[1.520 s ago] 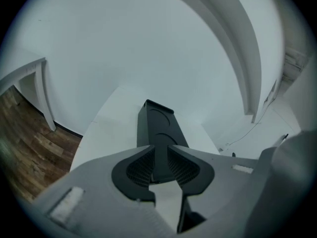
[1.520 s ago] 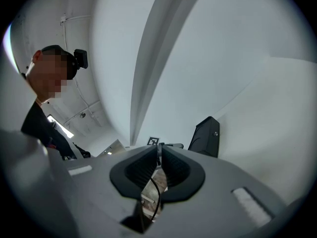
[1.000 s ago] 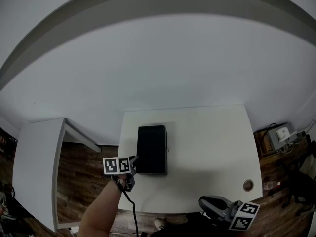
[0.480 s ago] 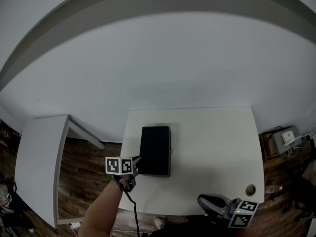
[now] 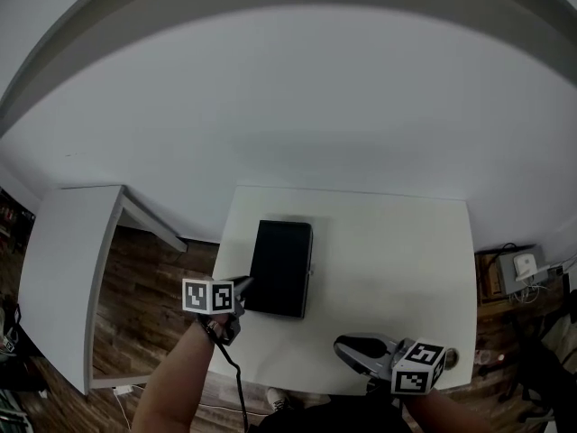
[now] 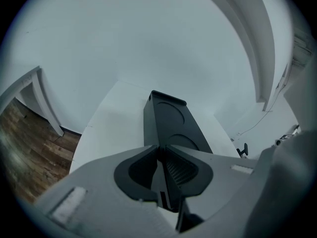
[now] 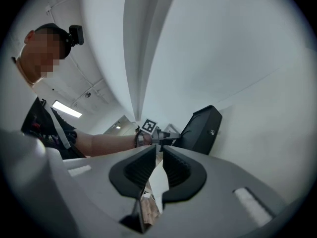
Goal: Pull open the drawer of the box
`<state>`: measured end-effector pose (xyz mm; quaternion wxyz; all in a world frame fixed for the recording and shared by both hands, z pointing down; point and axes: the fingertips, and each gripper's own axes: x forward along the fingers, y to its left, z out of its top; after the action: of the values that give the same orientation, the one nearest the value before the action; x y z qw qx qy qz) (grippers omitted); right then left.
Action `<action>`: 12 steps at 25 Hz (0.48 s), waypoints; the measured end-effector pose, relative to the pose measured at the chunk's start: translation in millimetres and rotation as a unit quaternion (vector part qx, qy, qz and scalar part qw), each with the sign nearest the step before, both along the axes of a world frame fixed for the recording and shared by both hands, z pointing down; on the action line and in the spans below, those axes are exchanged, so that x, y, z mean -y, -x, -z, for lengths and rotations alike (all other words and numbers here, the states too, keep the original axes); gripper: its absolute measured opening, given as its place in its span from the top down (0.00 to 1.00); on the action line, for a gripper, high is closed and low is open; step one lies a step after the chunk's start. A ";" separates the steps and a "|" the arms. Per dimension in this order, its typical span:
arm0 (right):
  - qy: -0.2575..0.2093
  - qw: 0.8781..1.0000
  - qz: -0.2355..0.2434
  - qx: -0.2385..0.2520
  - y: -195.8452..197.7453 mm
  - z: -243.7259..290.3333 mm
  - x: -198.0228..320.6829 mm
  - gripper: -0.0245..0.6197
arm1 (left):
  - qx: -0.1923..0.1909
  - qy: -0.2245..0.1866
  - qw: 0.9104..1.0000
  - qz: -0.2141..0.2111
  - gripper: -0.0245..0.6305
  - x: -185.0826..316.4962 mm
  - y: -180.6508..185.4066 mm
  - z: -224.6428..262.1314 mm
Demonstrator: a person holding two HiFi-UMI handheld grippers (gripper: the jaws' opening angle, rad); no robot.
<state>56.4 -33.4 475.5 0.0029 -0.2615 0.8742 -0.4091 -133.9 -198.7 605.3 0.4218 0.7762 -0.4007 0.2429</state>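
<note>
Black box [image 5: 280,268] is seen on the white worktop [image 5: 388,242], the clenched left hand-held gripper [image 5: 243,283] placed at its near corner, while the empty right hand-held gripper [image 5: 341,346] has just been opened slightly.

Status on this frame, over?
Left gripper shut, at black box's near corner. Right gripper empty, jaws just opening, short of it. Drawer not yet pulled. Nothing blocking.

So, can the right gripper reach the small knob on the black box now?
Probably yes. The knob on the black box faces the right gripper, with only table between them. Its jaws have just been opening, with nothing between them.
</note>
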 end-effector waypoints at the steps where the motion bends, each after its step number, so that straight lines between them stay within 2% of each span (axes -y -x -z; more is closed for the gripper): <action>1: -0.005 1.000 0.009 -0.006 0.3 -2.0 5.0 0.89 | 0.001 -0.001 1.000 0.004 0.87 -0.6 0.0 0.4; 4: -0.016 0.999 0.027 -0.029 -3.1 -12.5 22.9 0.89 | 0.004 -0.006 1.000 0.016 0.87 -0.6 -0.1 1.1; 7: -0.033 0.996 0.043 -0.075 -9.3 -29.1 41.7 0.87 | 0.002 -0.008 1.000 0.026 0.87 -0.1 0.4 1.3; 12: -0.085 0.979 0.080 -0.169 -9.5 -57.1 75.8 0.85 | -0.013 -0.010 0.999 0.044 0.87 -1.3 1.9 3.2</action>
<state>65.9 -109.2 532.6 -0.1553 -0.2544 0.9120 -0.2817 -135.8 -197.4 602.1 0.4294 0.7650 -0.4317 0.2097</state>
